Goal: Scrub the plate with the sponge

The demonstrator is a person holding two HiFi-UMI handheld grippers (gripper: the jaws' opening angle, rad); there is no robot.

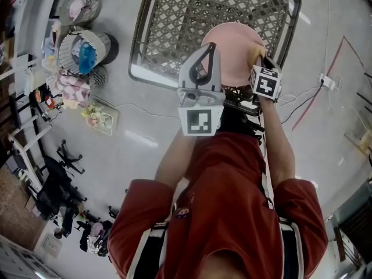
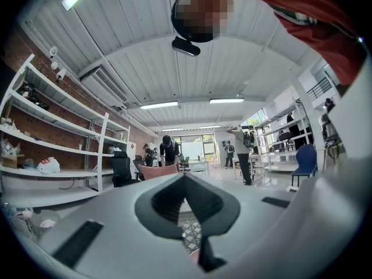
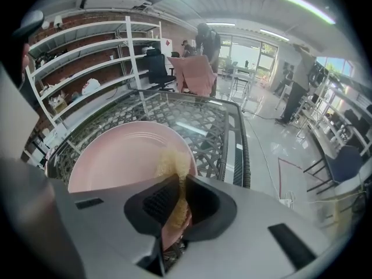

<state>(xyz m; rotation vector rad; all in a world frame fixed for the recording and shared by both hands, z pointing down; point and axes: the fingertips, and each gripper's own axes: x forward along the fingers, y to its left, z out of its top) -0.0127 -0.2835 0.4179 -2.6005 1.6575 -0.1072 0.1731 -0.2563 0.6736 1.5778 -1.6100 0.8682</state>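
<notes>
A pink plate (image 1: pixel 231 54) (image 3: pixel 119 156) is over the near edge of a wire mesh table (image 1: pixel 192 13) (image 3: pixel 216 121). My left gripper (image 1: pixel 210 48) (image 2: pixel 185 179) sits at the plate's left rim. Its jaws are closed, with a sliver of pink low between them. The rest of the plate is out of sight in the left gripper view. My right gripper (image 1: pixel 260 57) (image 3: pixel 174 182) is shut on a yellowish sponge (image 1: pixel 256 51) (image 3: pixel 174 164). The sponge is pressed against the plate's right side, near the rim.
Baskets of odds and ends (image 1: pixel 81 48) stand on the floor to the left. Office chairs (image 1: pixel 58 179) are lower left. Cables and a red tape line (image 1: pixel 317 92) lie to the right of the table. Shelving (image 2: pixel 52 150) and several standing people (image 2: pixel 239 153) are farther off.
</notes>
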